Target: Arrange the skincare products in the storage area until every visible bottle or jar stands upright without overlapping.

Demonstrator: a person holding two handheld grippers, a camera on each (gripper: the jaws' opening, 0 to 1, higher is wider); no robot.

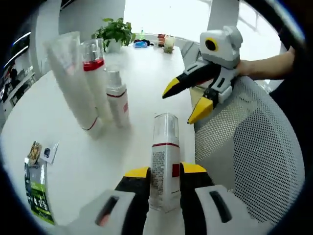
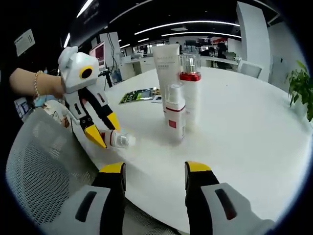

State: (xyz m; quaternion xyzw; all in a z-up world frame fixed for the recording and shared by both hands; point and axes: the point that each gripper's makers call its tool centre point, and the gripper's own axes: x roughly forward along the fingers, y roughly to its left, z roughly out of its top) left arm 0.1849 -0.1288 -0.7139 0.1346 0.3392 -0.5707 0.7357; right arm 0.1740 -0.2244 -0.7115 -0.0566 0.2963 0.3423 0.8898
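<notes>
On a round white table, the left gripper pinches a small pump bottle between its yellow-tipped jaws. The bottle is white with a red band below a clear cap, a red patch and fine print on its side; in the left gripper view it runs straight out from the jaws, cap pointing away. In the right gripper view the same bottle lies tilted near the table's edge, held at its base by the left gripper, a person's hand with a beaded bracelet behind it.

Three more products stand upright, close together, farther in on the table: a tall white tube resting on its cap, a clear-capped bottle with a red collar, and a shorter white spray bottle with a red stripe and red label. The right gripper hovers over the near table edge with its jaws spread apart, nothing between them. A green sachet lies flat on the table well apart from the bottles. A white mesh chair back sits just beside the table. A potted plant stands at the far side.
</notes>
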